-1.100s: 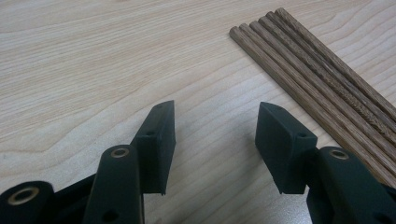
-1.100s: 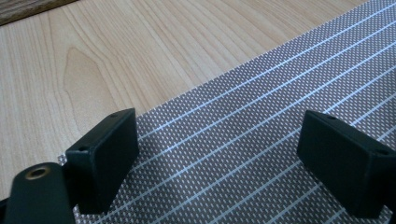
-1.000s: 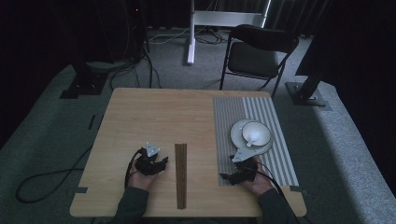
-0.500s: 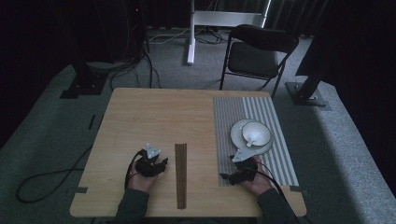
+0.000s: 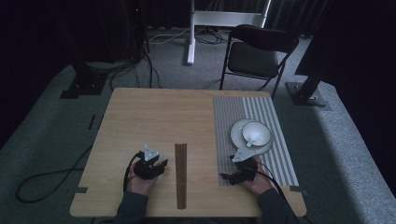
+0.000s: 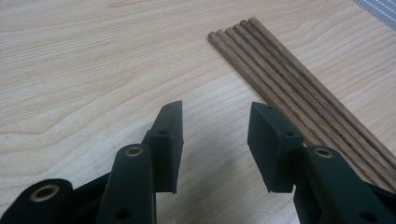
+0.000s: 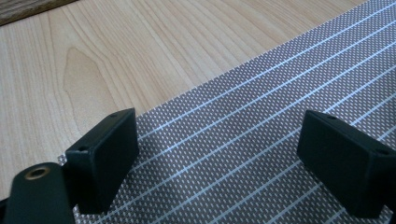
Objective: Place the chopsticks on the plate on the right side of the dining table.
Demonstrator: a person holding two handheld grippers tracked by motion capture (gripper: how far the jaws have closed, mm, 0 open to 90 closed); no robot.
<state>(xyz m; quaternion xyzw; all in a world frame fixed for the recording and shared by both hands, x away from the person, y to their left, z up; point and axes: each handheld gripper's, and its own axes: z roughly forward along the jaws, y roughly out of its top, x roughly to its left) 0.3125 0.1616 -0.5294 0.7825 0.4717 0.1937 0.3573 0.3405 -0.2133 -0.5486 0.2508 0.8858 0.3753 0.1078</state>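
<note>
My left gripper (image 6: 215, 140) rests near the bench's front edge, jaws released, just beside the wooden sticks (image 6: 299, 88); my right gripper (image 7: 219, 158), jaws released, sits over the striped mat (image 7: 280, 102).

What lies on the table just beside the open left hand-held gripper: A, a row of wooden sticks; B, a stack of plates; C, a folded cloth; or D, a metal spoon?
A: the wooden sticks lie side by side next to the left hand-held gripper, whose jaws stand apart.
</note>
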